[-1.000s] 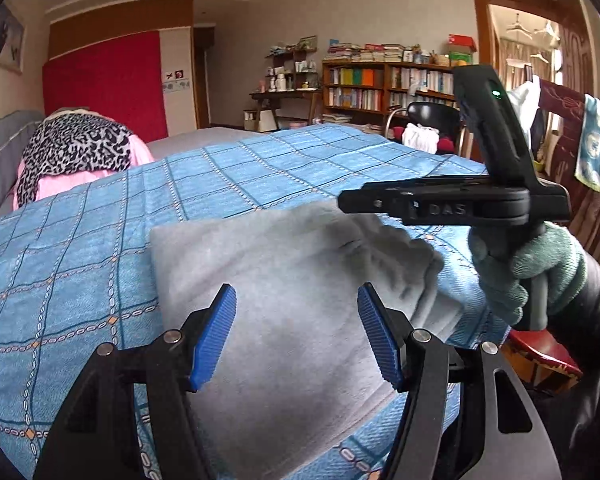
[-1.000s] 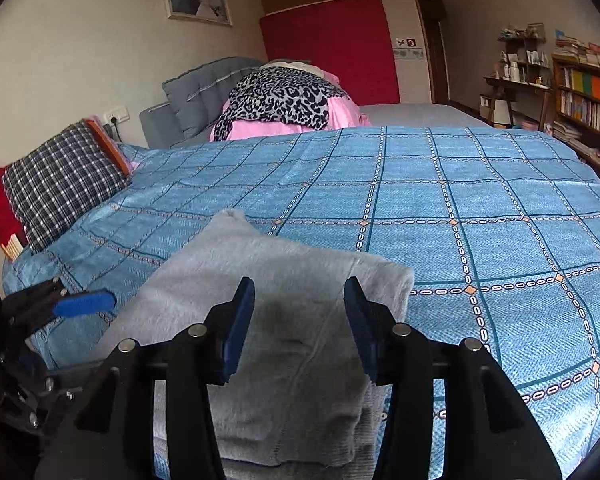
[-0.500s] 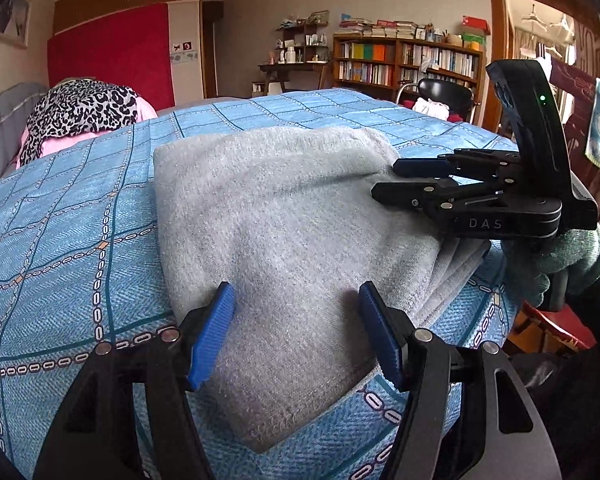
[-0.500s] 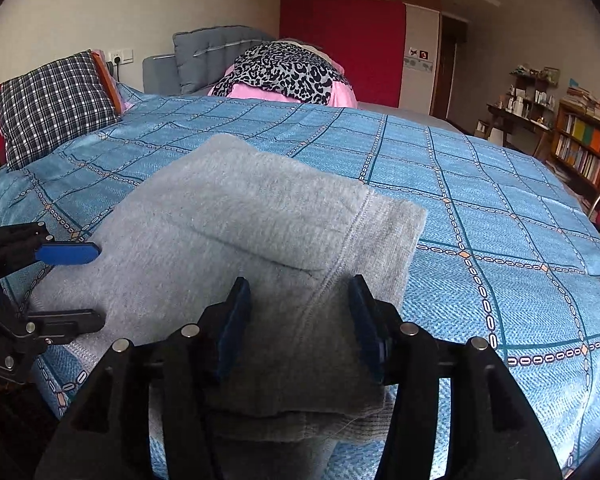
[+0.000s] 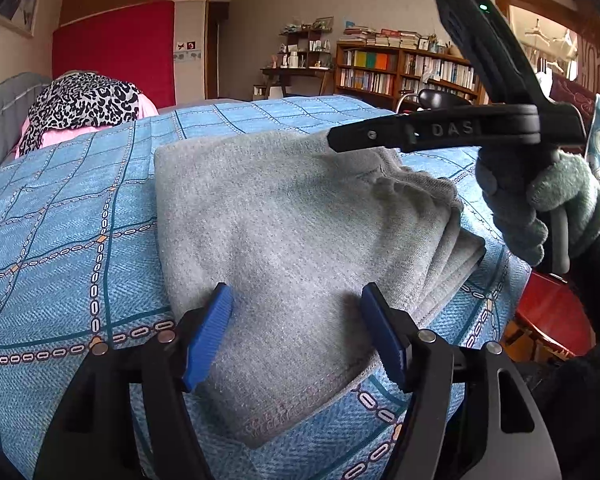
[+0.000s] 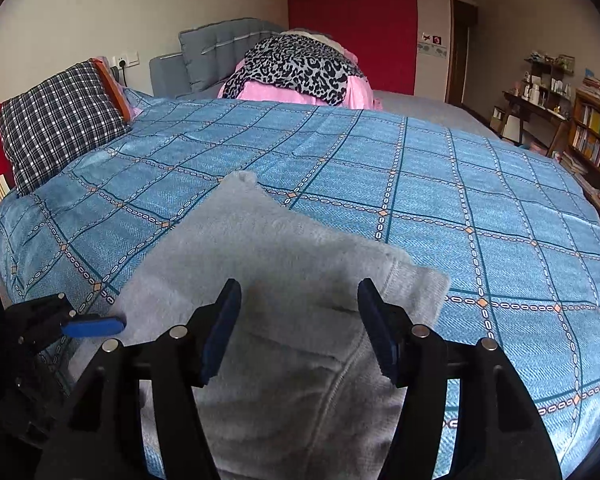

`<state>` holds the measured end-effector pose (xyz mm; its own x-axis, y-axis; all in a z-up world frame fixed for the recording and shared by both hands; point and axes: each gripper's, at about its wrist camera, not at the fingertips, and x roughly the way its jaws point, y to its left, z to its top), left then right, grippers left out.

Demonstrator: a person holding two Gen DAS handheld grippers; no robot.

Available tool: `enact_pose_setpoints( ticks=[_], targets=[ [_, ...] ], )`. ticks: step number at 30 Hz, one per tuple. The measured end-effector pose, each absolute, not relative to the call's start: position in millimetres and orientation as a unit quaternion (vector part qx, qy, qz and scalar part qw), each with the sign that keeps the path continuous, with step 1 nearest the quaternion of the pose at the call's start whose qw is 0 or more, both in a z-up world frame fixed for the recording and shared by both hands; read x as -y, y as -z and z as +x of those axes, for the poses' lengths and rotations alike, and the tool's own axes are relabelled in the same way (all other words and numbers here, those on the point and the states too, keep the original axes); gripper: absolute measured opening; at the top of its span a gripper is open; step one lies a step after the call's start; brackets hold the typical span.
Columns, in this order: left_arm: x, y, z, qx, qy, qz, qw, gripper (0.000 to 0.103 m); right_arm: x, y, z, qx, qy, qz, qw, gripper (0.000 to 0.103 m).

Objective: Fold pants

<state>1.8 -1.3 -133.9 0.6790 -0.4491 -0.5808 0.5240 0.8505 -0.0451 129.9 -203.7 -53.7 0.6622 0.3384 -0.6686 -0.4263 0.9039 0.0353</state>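
Left gripper (image 5: 296, 336) wide, empty, over near hem of pants (image 5: 300, 232). Right gripper (image 6: 298, 328) wide, empty, now raised off cloth versus half second ago. Pants sit folded, compact, on bed (image 6: 420, 184) edge. Fold looks finished. Pillow (image 6: 56, 120) beyond.

I am seeing the blue bedspread (image 6: 440, 184) lying bare across the centre and right of the right wrist frame, giving open passage past the folded grey pants (image 6: 276, 280). At upper left a plaid pillow (image 6: 56, 124) is blocking the bed's corner, and a leopard-print pile (image 6: 296, 68) is crowding the top centre. In the left wrist view, the right gripper (image 5: 420, 136) is hanging over the pants' (image 5: 292, 232) right side, closing that approach; bedspread (image 5: 60, 232) at left is lying open.
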Motion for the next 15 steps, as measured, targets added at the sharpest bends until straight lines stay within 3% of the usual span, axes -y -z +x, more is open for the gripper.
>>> enact_pose_setpoints(
  ticks=[5, 15],
  targets=[
    [-0.2, 135.0, -5.0, -0.293, 0.273, 0.059, 0.914, 0.067, 214.0, 83.8, 175.3, -0.422, -0.21, -0.019, 0.882, 0.062],
    [-6.8, 137.6, -11.6, -0.285, 0.284, 0.044, 0.915, 0.067, 184.4, 51.7, 170.8, -0.411, -0.198, -0.069, 0.887, 0.062]
  ],
)
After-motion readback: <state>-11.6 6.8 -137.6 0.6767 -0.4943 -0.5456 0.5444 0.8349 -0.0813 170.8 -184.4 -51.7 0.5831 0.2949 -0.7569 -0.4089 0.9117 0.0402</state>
